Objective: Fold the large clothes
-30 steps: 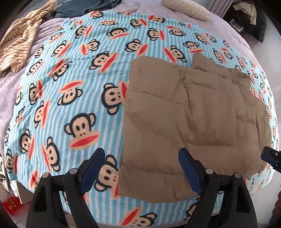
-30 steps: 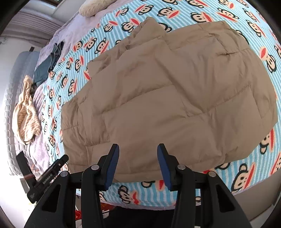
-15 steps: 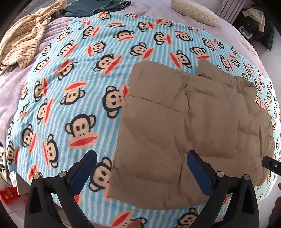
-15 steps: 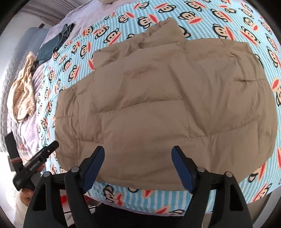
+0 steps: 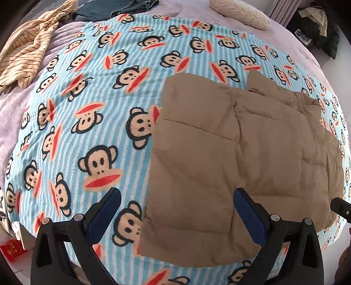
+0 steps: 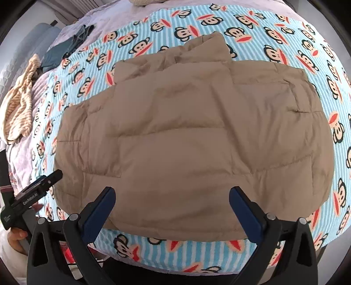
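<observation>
A tan quilted jacket [image 5: 241, 153] lies folded flat on a blue striped monkey-print blanket [image 5: 87, 109], close to the bed's near edge. My left gripper [image 5: 176, 194] hovers above the jacket's near left corner, open, with nothing pinched between its fingers. In the right wrist view the jacket [image 6: 186, 142] fills the middle of the blanket [image 6: 307, 54]. My right gripper [image 6: 172, 190] hangs over the jacket's near hem; its jaws are opening and grip nothing. The left gripper's body [image 6: 33, 193] shows at the left edge, held by a hand.
A beige striped garment [image 5: 28, 48] and dark jeans [image 5: 122, 6] lie at the far left of the lilac bedcover. A cream pillow [image 5: 239, 13] rests at the head. Dark clothing [image 5: 318, 28] is piled beyond the bed, top right. A red item [image 5: 13, 250] lies on the floor.
Both grippers' jaws have spread wider, the right one from narrow to fully wide. The right wrist view has rolled, so the jacket now lies more level. The jacket stays flat.
</observation>
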Available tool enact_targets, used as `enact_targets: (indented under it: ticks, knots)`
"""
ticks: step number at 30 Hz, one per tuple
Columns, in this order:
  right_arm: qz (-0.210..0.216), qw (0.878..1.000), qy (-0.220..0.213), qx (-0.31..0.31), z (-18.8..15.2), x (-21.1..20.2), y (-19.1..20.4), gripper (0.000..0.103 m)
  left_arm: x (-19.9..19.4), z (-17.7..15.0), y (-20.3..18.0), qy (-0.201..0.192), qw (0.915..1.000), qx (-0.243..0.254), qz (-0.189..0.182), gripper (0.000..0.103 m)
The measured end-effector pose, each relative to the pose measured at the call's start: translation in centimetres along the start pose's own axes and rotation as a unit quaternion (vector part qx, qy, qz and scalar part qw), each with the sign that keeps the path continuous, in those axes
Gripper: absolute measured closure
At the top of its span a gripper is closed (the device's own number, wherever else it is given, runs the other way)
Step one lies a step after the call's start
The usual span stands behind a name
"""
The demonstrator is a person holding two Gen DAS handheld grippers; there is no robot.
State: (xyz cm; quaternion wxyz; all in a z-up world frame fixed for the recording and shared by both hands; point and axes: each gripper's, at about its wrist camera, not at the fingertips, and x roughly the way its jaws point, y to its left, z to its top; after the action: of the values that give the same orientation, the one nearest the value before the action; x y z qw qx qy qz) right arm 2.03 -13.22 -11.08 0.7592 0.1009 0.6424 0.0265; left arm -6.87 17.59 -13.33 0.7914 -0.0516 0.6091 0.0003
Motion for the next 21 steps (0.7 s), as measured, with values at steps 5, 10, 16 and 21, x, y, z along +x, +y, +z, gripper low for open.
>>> enact_targets:
  ticks: [5,10,16,21]
  knots:
    - [-0.004,1.0,0.011,0.007,-0.1,0.0,0.0,0.0,0.5,0.2,1.0,0.009,0.9993,0.0,-0.037,0.001]
    - [0.0,1.0,0.027,0.004,-0.4,0.2,0.4,0.0,0.7,1.5,3.4,0.002,0.9956,-0.013,-0.092,0.001]
    - [0.001,0.999,0.042,0.009,-0.8,0.7,0.2,0.0,3.2,2.5,5.8,0.04,0.9823,-0.029,-0.181,0.001]
    - [0.001,0.999,0.049,0.018,-0.9,0.8,-0.1,0.0,6.3,3.2,4.8,0.081,0.9616,-0.002,-0.262,0.001]
